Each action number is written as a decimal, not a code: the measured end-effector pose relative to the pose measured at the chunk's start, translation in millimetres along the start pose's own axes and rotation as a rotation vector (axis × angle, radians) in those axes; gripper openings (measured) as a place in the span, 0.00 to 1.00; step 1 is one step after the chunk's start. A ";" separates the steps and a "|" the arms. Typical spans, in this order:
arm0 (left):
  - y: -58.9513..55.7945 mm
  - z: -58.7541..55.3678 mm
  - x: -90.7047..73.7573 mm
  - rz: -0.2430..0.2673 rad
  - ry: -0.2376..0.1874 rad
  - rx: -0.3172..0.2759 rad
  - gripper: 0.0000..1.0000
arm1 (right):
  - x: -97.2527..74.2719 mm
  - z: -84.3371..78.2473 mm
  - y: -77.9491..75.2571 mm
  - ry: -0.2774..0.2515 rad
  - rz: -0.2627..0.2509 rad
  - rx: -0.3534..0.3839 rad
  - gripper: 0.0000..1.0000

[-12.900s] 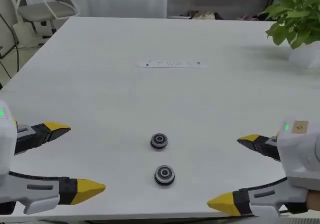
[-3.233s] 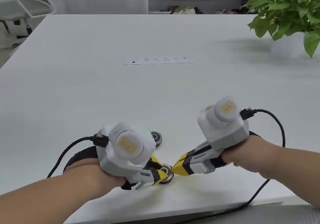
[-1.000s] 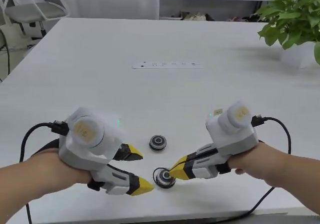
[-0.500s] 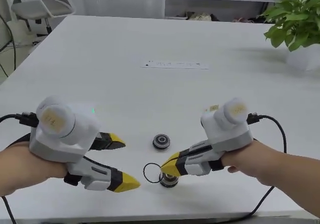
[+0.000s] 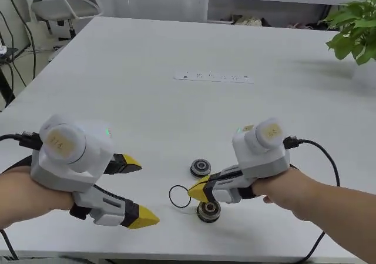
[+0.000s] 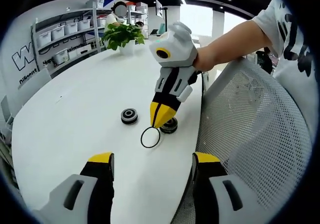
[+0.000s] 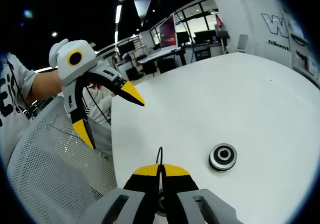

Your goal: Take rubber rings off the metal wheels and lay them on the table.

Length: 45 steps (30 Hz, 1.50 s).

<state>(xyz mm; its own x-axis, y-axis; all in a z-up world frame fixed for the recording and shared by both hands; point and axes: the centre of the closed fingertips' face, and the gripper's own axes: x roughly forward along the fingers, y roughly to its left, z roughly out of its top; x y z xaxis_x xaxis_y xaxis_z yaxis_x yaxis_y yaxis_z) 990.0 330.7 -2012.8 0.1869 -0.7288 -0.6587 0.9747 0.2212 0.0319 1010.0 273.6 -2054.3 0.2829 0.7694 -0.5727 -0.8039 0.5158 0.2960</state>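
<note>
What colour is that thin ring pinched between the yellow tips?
Black. The left gripper view shows the ring best, against the white table.

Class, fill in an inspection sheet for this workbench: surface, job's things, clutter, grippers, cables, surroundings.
Surface: white table, nothing spilled.
Job's things: far wheel with a black outer ring on it; near wheel under the right gripper's tips; one loose rubber ring.
Clutter: power strip.
Grippers: left gripper open, holding nothing; right gripper shut on the rubber ring.
Cables: right cable and left cable, both black.
Surroundings: plant, chair.
</note>
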 end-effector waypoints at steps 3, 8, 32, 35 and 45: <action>0.8 -2.4 -1.5 0.004 0.007 0.003 0.62 | 3.3 0.5 -2.9 -0.003 -0.011 0.002 0.00; 2.1 -4.7 -2.2 0.008 0.013 -0.002 0.62 | 7.0 -2.9 -5.8 0.011 -0.026 -0.007 0.00; 3.9 3.1 12.0 -0.025 0.020 0.006 0.61 | -21.6 -7.9 -13.1 0.004 -0.056 -0.037 0.14; 4.4 6.0 15.7 -0.031 0.016 0.009 0.61 | -27.0 -9.8 -13.5 0.000 -0.055 -0.037 0.16; -1.2 18.4 33.1 -0.070 0.010 0.014 0.56 | -43.2 -30.1 -10.1 0.022 -0.034 -0.052 0.21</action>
<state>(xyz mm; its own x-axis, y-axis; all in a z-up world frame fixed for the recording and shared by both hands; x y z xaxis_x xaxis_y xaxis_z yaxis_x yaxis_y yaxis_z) 997.2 294.4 -2020.8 0.1176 -0.7357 -0.6670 0.9869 0.1610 -0.0036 990.1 223.9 -2055.5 0.2990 0.7431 -0.5987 -0.8206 0.5204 0.2361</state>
